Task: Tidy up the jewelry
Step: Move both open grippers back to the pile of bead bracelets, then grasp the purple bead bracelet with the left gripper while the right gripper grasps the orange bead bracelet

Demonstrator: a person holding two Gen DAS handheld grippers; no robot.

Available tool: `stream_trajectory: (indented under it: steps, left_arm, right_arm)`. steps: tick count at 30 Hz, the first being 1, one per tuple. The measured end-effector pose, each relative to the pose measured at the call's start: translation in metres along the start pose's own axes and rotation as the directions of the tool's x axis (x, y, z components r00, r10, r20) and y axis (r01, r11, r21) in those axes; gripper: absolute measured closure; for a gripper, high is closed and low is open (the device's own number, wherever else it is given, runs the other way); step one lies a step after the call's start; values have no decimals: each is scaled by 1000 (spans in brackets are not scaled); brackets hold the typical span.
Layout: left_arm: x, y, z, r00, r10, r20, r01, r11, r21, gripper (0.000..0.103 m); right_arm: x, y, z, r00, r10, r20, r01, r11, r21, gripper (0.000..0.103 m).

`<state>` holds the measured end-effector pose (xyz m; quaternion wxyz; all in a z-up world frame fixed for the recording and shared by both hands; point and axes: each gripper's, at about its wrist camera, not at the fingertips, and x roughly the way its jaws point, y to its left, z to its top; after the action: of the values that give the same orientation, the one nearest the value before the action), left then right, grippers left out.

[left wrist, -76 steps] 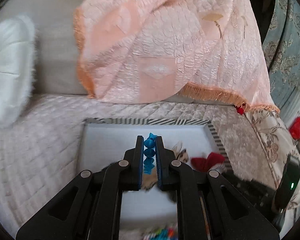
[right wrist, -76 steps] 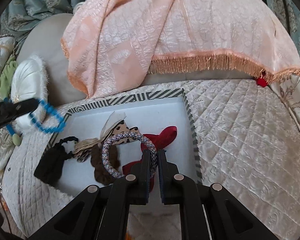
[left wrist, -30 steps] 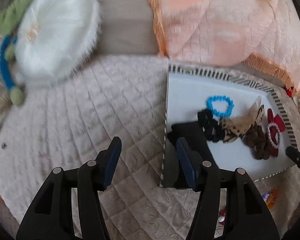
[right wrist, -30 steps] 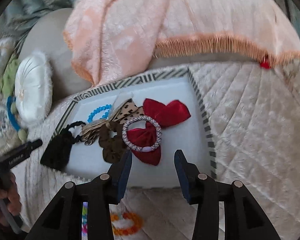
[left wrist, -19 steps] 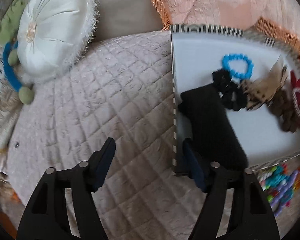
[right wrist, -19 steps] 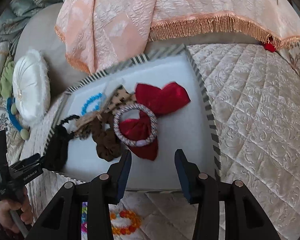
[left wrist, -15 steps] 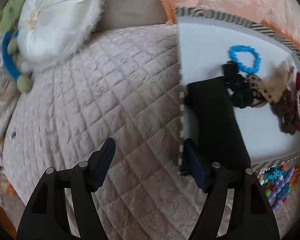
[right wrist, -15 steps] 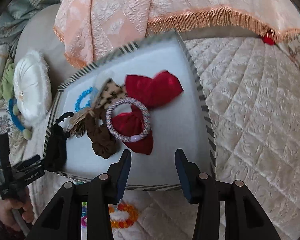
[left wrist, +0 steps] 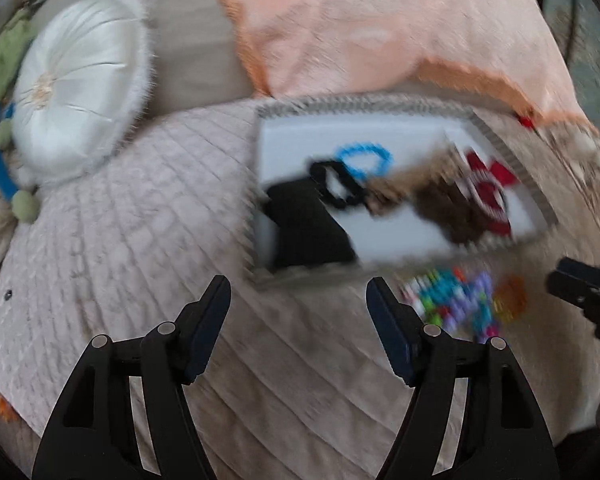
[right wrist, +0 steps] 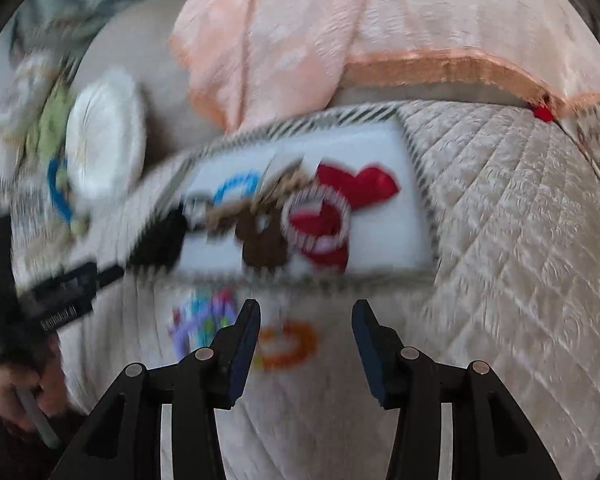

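The orange bracelet (right wrist: 287, 345) lies on the quilt (right wrist: 500, 240), near the tray (right wrist: 416, 184). We judge it light and limp; we should pinch its rim. Right gripper (right wrist: 305, 334) and left gripper (left wrist: 298, 322) are both apart, empty.

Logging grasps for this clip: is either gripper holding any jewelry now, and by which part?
Nothing is held. The left gripper and right gripper both have open, empty jaws above the quilt.

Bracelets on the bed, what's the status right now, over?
Left gripper and right gripper open, empty. Orange bracelet and colourful pile lie outside the tray. Nothing in the way.
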<state>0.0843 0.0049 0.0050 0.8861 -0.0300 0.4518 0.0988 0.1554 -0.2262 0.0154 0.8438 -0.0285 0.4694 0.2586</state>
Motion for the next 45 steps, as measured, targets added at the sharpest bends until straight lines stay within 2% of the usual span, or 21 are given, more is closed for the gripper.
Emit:
stream_trajectory:
  steps: [3,5,8,11,13,15,18,20,22,24,28,32,34,35,38,45]
  left_arm:
    - [16,-13,-6,999,-6,-47,7,1000,21,32]
    - [23,-15,-7,998,-15,-60,16,1000,8,32]
    - [26,-15,-7,998,-29,-59,28,999,-17,32]
    - [13,-18,-5,995,-99,-26,99,995,-16,32]
    - [7,-30,-6,984,-178,-30,179,983,32,32]
    - [4,-43,-9,977,-210,-38,213,973,90,32]
    - [9,-63,-16,977,-202,-73,212,959,185,34]
    - [10,-69,-21,976,-196,-93,212,954,211,46]
    - [13,-71,-24,970,-212,-119,233,948,216,53]
    - [16,-68,-25,967,-219,-131,242,949,202,54]
    - [23,-65,-24,958,-241,-155,264,953,149,54]
    - [26,-68,-26,960,-239,-147,261,954,149,54]
    - [26,-70,-26,961,-240,-135,259,955,147,55]
    - [26,-69,-27,960,-247,-136,266,953,146,68]
    - [23,-69,-27,953,-268,-139,288,946,149,92]
    - [7,-56,-27,940,-306,-154,326,937,129,95]
  right_arm:
    - [10,5,-8,999,-38,-38,35,997,-72,58]
    - [18,3,-8,998,-38,-53,35,997,-72,58]
    - [29,4,-9,997,-34,-75,29,997,-70,57]
    - [40,12,-10,992,-74,-104,61,991,-116,58]
    - [42,14,-8,992,-84,-98,72,990,-123,57]
    - [46,15,-8,990,-91,-104,76,988,-135,57]
    - [52,16,-8,990,-97,-105,79,983,-165,57]
    - [53,18,-8,990,-101,-101,80,978,-191,57]
    - [54,19,-8,990,-101,-94,80,976,-202,61]
    - [54,20,-8,991,-98,-92,77,976,-205,69]
    - [53,22,-9,990,-109,-89,87,972,-217,74]
    - [54,25,-10,990,-110,-84,88,970,-228,76]
    - [53,25,-10,991,-100,-85,79,972,-223,83]
    - [53,25,-10,992,-98,-84,78,973,-219,88]
    - [49,23,-9,993,-86,-84,68,978,-197,93]
    - [33,17,-12,994,-79,-75,65,983,-173,94]
